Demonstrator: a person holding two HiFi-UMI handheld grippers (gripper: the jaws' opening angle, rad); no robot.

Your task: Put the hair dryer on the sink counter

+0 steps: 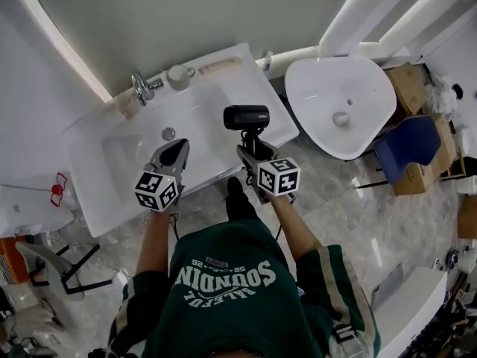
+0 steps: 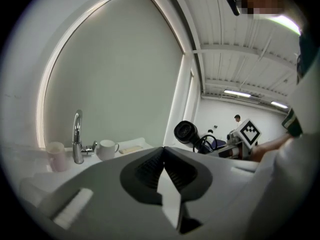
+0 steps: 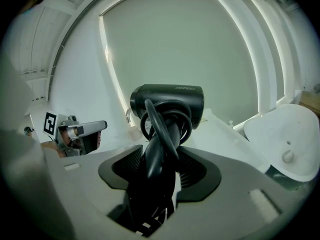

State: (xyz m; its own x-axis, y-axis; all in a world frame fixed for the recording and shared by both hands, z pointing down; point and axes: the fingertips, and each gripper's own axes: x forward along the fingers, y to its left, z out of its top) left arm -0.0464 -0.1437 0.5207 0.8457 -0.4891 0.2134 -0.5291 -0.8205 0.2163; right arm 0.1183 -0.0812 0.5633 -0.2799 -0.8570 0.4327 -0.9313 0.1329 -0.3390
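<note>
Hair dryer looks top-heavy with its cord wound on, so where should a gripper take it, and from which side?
By the handle, coming from below its end, as the right gripper does now. The handle is the narrow, straight part under the hair dryer's wide crosswise barrel, and the cord looped round it gives the jaws more to bite.
</note>
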